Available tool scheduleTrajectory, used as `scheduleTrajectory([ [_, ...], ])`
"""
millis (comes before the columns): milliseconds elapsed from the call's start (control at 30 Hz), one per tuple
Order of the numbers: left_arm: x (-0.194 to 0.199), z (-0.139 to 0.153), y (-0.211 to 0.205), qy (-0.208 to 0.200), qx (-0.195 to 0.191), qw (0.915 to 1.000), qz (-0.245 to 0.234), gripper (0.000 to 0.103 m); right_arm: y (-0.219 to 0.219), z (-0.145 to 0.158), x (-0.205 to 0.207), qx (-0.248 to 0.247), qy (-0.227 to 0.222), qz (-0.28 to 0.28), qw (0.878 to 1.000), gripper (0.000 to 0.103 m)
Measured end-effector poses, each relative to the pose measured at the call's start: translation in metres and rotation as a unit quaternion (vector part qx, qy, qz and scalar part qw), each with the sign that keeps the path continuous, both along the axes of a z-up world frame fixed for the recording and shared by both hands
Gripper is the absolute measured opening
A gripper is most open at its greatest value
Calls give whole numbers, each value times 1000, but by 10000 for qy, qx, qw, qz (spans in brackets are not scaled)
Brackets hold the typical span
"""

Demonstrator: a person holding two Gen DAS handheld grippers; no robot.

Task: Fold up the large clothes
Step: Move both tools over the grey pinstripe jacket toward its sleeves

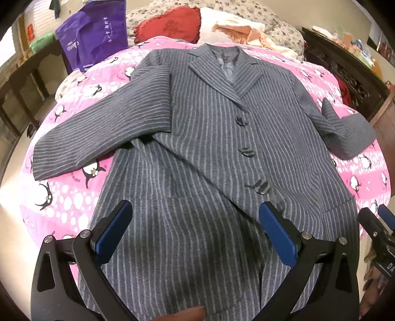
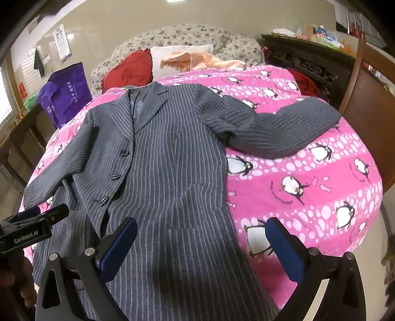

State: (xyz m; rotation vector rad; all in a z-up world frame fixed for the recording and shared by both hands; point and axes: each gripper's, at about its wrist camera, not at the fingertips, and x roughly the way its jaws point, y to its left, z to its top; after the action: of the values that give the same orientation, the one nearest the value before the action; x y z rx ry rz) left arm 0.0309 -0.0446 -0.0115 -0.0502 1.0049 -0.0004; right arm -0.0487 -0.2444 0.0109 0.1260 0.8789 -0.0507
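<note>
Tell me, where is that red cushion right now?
The red cushion lies at the head of the bed, beyond the coat collar, between the purple bag on its left and a white pillow on its right.

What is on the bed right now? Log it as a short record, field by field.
garment: grey pinstriped long coat, spread front-up, collar toward the pillows
buttons: three dark buttons down the front
sleeves: both out to the sides
surface: pink penguin-print blanket
left gripper: open, above the coat's lower part, holding nothing
right gripper: open, above the coat's lower edge, holding nothing
behind coat: red heart-shaped cushion, purple bag
</note>
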Motion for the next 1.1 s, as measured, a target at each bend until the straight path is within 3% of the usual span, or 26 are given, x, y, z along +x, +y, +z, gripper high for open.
scheduleTrajectory([
  [167, 13, -5, 15, 55, -49, 9999, 143, 103, 10, 13, 14, -7, -291, 126, 9995, 103],
  [267, 32, -12, 24, -11, 156, 9997, 208, 103, 19, 13, 33, 139, -539, 479, 9973, 103],
  [400, 61, -34, 40, -24, 104, 9994, 333, 103, 29, -8, 67, 345, -345, 824, 9954, 103],
  [533, 81, -71, 44, 265, 54, 9994, 228, 103, 36, -43, 91, 54, -47, 1107, 9938, 103],
  [700, 70, -78, 44, -193, 8, 9995, 235, 103, 33, -91, 92, -242, 232, 1186, 9924, 103],
  [767, 66, -78, 46, -251, -70, 9993, 257, 103, 24, -95, 87, 14, 35, 1113, 9938, 103],
  [1100, 55, -79, 49, -421, -56, 9988, 261, 103, 22, -97, 79, 62, -197, 1095, 9938, 103],
])
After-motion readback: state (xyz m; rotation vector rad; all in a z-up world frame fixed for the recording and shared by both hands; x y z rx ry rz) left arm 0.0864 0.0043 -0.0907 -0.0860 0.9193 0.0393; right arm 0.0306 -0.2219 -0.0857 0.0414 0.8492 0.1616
